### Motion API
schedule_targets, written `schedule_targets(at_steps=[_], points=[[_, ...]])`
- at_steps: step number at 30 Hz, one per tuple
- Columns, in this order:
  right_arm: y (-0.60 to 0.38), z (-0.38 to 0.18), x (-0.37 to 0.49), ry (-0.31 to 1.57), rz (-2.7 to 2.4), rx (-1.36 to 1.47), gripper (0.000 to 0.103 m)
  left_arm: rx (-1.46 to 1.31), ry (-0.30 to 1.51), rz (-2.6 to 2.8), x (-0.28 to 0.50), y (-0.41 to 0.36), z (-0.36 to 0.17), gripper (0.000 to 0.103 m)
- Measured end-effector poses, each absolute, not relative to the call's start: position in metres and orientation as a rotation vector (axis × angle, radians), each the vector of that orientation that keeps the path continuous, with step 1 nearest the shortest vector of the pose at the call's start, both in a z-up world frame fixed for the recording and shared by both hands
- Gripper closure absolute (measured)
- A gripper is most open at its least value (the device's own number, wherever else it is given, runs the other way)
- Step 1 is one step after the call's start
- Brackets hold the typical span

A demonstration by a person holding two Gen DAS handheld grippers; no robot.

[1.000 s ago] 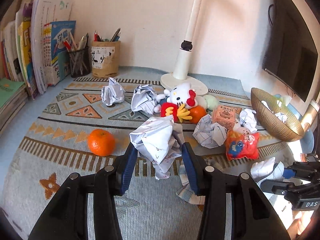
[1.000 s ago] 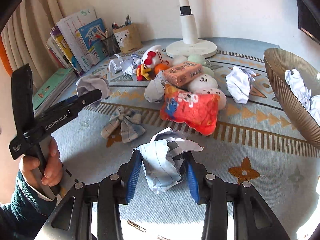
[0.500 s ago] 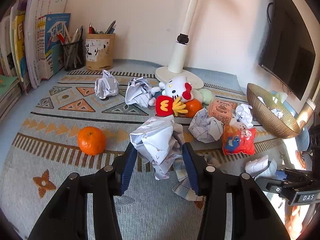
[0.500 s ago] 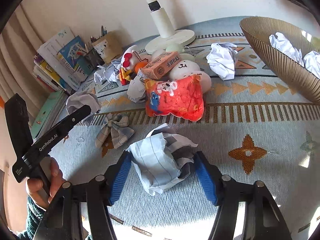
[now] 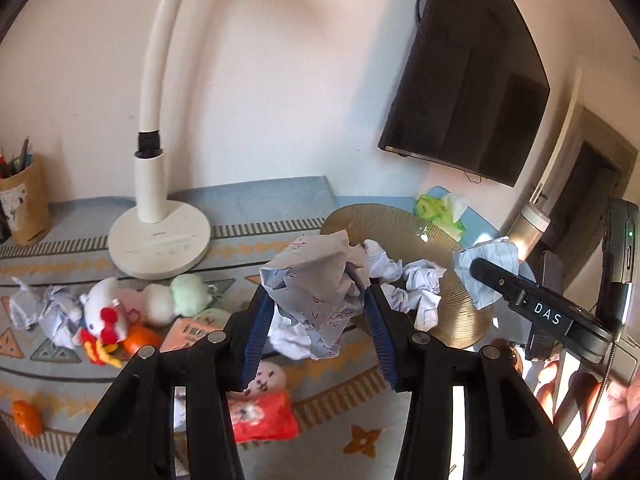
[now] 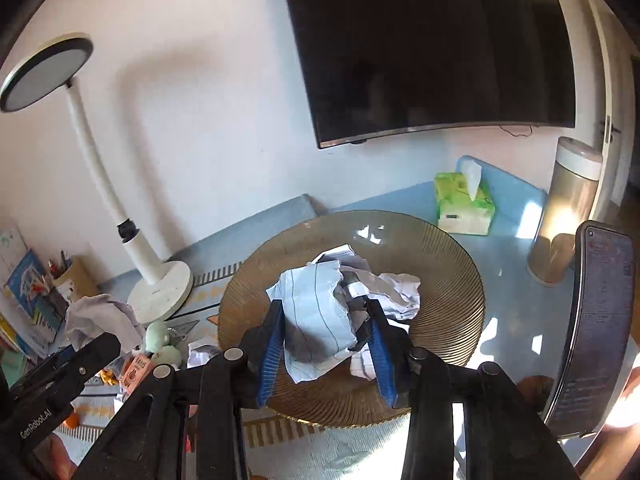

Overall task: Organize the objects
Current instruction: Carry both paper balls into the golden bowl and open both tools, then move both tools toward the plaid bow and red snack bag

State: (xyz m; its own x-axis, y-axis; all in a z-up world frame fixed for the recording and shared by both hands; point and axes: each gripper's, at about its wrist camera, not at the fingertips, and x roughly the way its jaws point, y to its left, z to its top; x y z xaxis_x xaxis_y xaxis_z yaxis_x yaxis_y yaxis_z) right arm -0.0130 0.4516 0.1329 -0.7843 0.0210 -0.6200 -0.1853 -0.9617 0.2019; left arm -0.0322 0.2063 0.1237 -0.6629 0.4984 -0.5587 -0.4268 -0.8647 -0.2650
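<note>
While we look along our left gripper [image 5: 318,304], its blue pads [image 5: 256,330] pinch a crumpled paper ball with handwriting [image 5: 316,284], held clear of the patterned mat [image 5: 360,432] and in front of the gold ribbed bowl [image 5: 460,304]. Several white paper wads [image 5: 416,284] already lie in that bowl. Off to the right we see our right gripper [image 5: 486,270] from the side, a lined paper wad [image 5: 486,254] at its tip near the bowl's far rim. Left of the bowl stand a white lamp base [image 5: 160,244] and a brown pen cup [image 5: 24,204]; below them sit a plush cat [image 5: 104,312], more paper balls [image 5: 44,312], two oranges [image 5: 27,418], a pink carton [image 5: 188,330] and a red snack bag [image 5: 264,416]. From the right wrist, the right gripper [image 6: 324,328] is directly over the gold ribbed bowl [image 6: 452,292], its pads clamped on the lined paper wad [image 6: 316,320]; these jaws have just been closing tighter on it. White paper wads [image 6: 400,292] rest in the bowl beneath. At lower left our left gripper [image 6: 76,364] shows with its grey-looking paper ball [image 6: 100,320] beside the lamp base [image 6: 160,292]. Behind the bowl sit a green tissue pack [image 6: 464,208], a metallic canister [image 6: 568,208] and a wall screen [image 6: 432,48].
</note>
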Motion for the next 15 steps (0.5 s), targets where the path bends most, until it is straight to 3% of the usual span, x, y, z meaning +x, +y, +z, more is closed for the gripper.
schedule_targets(at_steps=[1, 3, 4, 5, 6, 15], points=[[0.458, 0.130, -0.020, 0.401, 2.821, -1.005, 0.064, -0.893, -0.144, 2.457, -0.043, 0.223, 0.123, 0.058], [0.467, 0.126, -0.031, 0.396, 2.810, -1.029, 0.052, -0.903, -0.165, 2.434, -0.060, 0.248, 0.120, 0.050], [0.470, 0.124, -0.035, 0.392, 2.813, -1.030, 0.033, -0.897, -0.177, 2.427, -0.067, 0.257, 0.119, 0.034], [0.474, 0.124, -0.037, 0.386, 2.799, -1.013, 0.026, -0.905, -0.174, 2.427, -0.073, 0.265, 0.117, 0.021], [0.478, 0.125, -0.035, 0.375, 2.782, -0.995, 0.026, -0.920, -0.170, 2.432, -0.077, 0.268, 0.116, 0.005], [0.425, 0.120, -0.001, 0.361, 2.993, -1.013, 0.026, -0.825, -0.225, 2.558, -0.024, 0.184, 0.127, 0.005]])
